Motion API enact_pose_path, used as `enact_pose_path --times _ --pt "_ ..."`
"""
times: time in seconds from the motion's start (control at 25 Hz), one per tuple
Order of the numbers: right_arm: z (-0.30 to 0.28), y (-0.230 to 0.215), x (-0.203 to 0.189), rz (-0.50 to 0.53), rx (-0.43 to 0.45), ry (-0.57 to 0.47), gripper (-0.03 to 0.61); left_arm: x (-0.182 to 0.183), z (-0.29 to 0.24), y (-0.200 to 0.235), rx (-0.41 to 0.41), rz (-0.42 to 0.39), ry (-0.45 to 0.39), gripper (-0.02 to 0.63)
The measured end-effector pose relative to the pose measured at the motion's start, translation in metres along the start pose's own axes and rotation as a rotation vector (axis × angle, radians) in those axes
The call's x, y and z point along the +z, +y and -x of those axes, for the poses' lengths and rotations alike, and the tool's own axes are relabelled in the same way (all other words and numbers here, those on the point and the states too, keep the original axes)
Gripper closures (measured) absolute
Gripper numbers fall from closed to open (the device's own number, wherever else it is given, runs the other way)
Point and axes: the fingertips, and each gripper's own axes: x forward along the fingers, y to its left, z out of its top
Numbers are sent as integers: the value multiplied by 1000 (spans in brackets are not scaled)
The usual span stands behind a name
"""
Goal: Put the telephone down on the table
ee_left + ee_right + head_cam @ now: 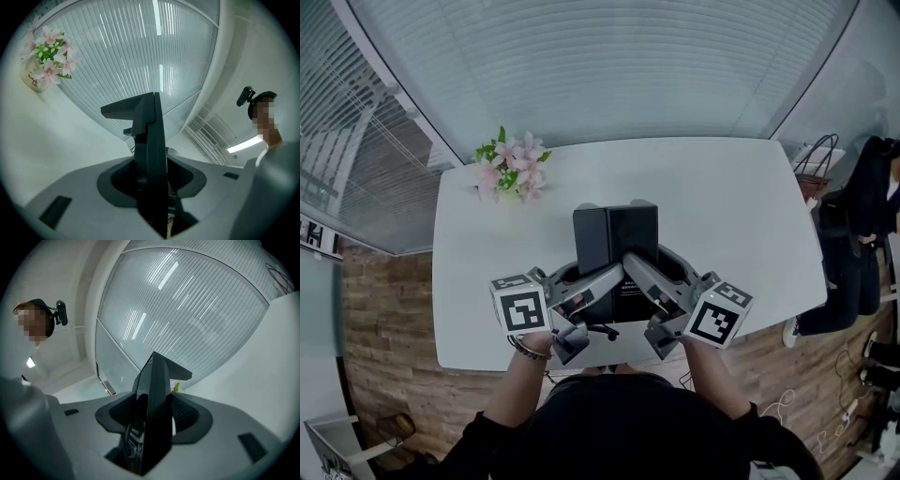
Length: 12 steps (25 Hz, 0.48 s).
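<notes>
Your left gripper (602, 284) has its jaws closed on the left edge of the black telephone (615, 234). Your right gripper (645, 279) pinches the opposite edge in the same way. The telephone sits between them over the near middle of the white table (741, 216). No view confirms whether its base touches the tabletop.

Hazards:
- Each grip probably covers only a narrow edge. If you roll either gripper, the telephone can slip out.
- If you open one side before the other, the telephone is likely to pivot on the closed grip and land on a corner.
- If you set it down too close to yourself, the base may overhang the near edge and tip off.

Containers:
- A pale pot (32, 78) holds pink flowers (52, 61). It stands at the far left corner, well apart from the telephone.
- A bag with handles (814, 178) stands beyond the table's right edge. Its contents cannot be made out
</notes>
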Motion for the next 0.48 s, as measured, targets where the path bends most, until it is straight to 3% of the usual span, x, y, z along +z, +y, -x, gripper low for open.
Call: enact_pose_path --times 0.48 --pt "-9 -12 -19 -33 -20 19 360 -7 9 20 18 36 8 426"
